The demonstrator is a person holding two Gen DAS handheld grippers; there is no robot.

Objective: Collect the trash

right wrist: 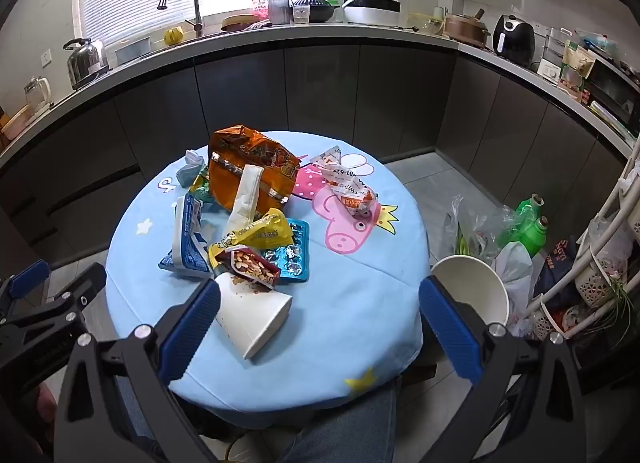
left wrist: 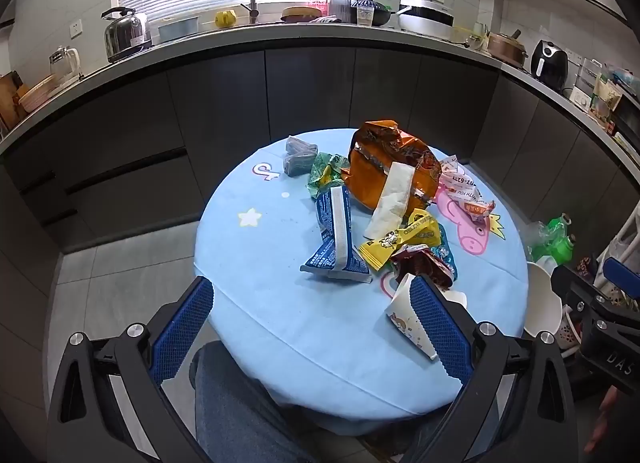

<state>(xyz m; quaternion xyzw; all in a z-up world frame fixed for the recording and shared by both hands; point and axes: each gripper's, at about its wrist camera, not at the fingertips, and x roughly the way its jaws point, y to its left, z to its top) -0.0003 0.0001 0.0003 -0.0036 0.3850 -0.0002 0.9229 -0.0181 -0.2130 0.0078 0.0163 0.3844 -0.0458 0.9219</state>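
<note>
A pile of trash lies on a round table with a light blue cartoon cloth [left wrist: 280, 323] [right wrist: 360, 303]: a big orange snack bag [left wrist: 384, 167] [right wrist: 248, 171], a blue-and-white wrapper [left wrist: 334, 239] [right wrist: 186, 239], a yellow wrapper [left wrist: 400, 241] [right wrist: 256, 235], a red nut packet [right wrist: 248, 265] and a tipped white paper cup [left wrist: 408, 319] [right wrist: 252, 315]. My left gripper [left wrist: 312, 327] is open above the table's near edge. My right gripper [right wrist: 320, 331] is open, the paper cup just inside its left finger. Both are empty.
A white bin [right wrist: 476, 295] [left wrist: 544, 303] stands by the table's right side, with green bottles [right wrist: 532, 223] and plastic bags behind it. A white wire rack [right wrist: 600, 247] is at the right. Dark cabinets and a cluttered counter [left wrist: 320, 33] curve behind. A person's knees show below the table.
</note>
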